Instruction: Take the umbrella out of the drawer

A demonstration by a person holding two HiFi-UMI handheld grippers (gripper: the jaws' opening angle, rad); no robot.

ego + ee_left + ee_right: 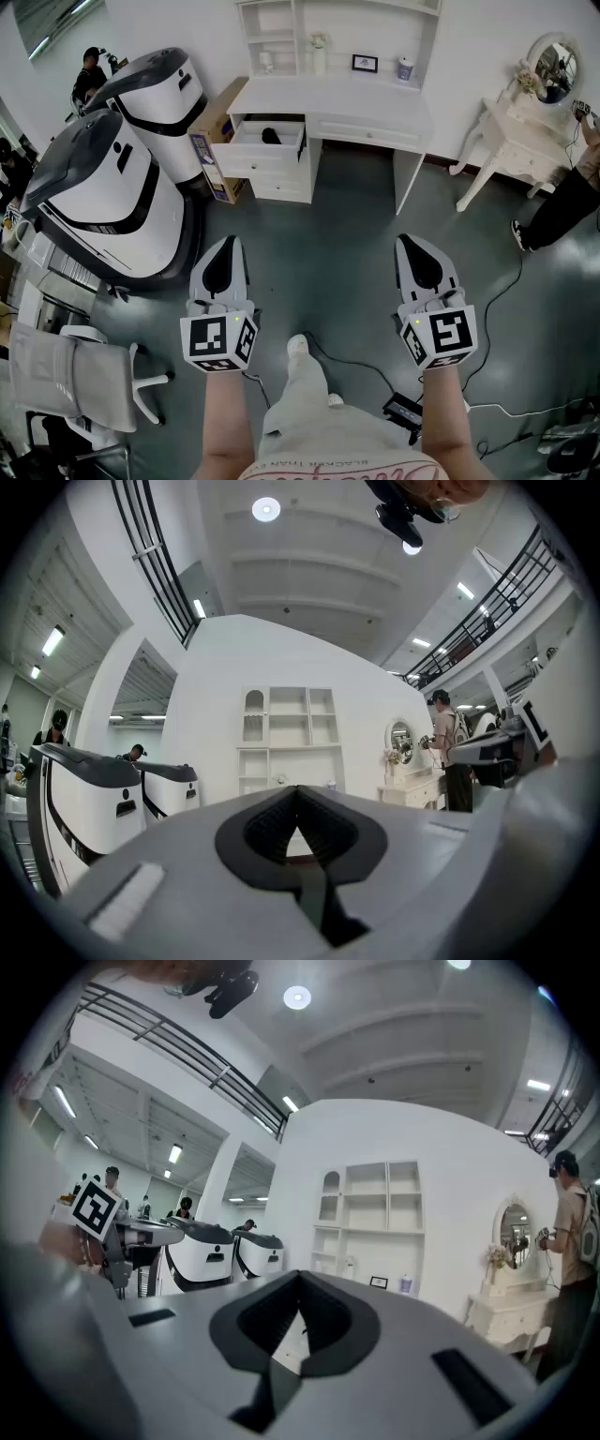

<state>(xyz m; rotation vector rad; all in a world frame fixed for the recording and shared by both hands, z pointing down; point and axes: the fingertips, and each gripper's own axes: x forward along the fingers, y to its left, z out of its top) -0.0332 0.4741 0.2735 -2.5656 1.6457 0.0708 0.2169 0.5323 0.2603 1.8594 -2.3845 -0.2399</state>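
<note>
Umbrella (271, 136) sits far off in the open top drawer (251, 141) of the white desk (328, 98). It is a small dark lump, so I cannot tell which way it points. Close by, the left gripper (228, 241) and right gripper (409, 239) are held level, side by side, aimed at the desk. Both have their jaws pressed together, with nothing between. Only the head view shows the drawer. The gripper views show the shelves (286, 728) above it.

A dark thing (271, 136) in the open drawer (246, 133) shows only its top and is too small to name. The right edge cuts off a person (562, 206), and the left edge cuts a chair (70, 375).
</note>
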